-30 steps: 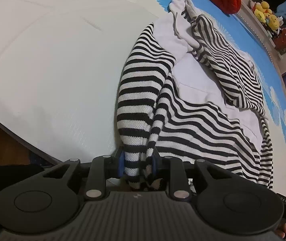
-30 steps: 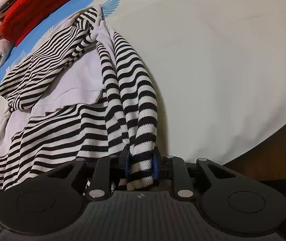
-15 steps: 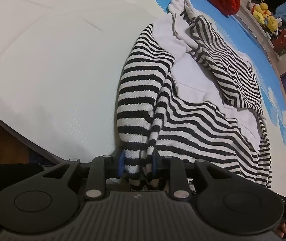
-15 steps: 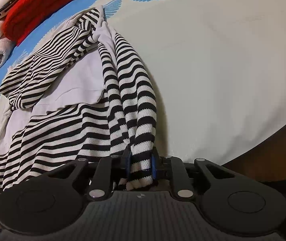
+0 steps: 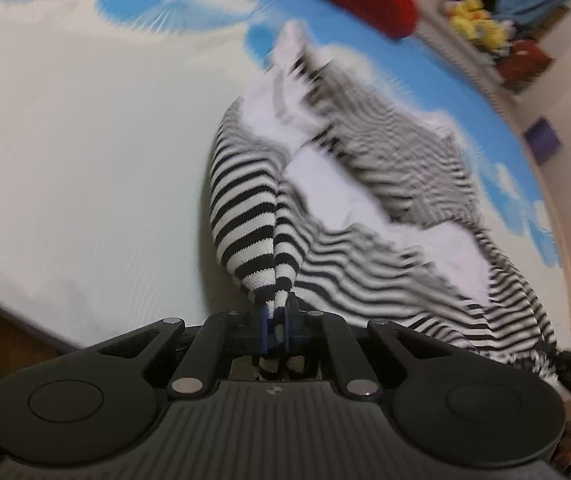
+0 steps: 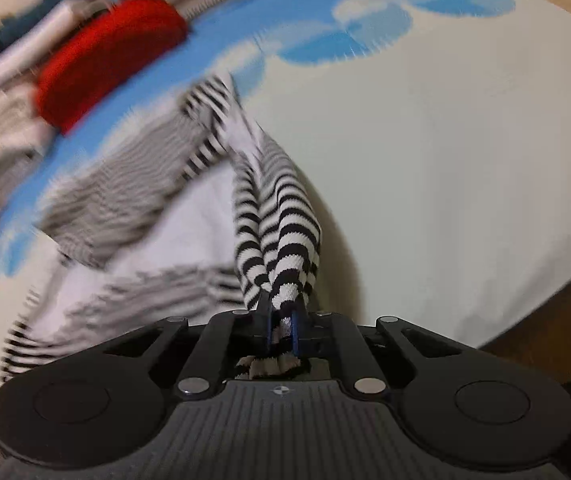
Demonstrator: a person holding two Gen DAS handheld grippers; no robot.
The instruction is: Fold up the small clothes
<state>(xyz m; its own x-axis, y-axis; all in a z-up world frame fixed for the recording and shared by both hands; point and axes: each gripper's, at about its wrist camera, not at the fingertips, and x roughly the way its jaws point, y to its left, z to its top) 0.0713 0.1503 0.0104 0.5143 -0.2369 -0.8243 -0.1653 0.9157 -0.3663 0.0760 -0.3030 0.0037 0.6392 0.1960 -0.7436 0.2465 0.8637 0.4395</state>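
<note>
Both claws, left claw [image 5: 275, 330] and right claw [image 6: 281, 330], pinch the black-and-white striped garment [image 5: 253, 208].

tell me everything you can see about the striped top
The striped top is a knit garment with black and white bands and a plain white panel showing across its middle. It lies crumpled and partly folded over itself on the white and blue bed cover. The left gripper pinches one bunched striped edge, and the right gripper pinches another, both with jaws that have just been closing tight on the fabric. The far part is blurred.
</note>
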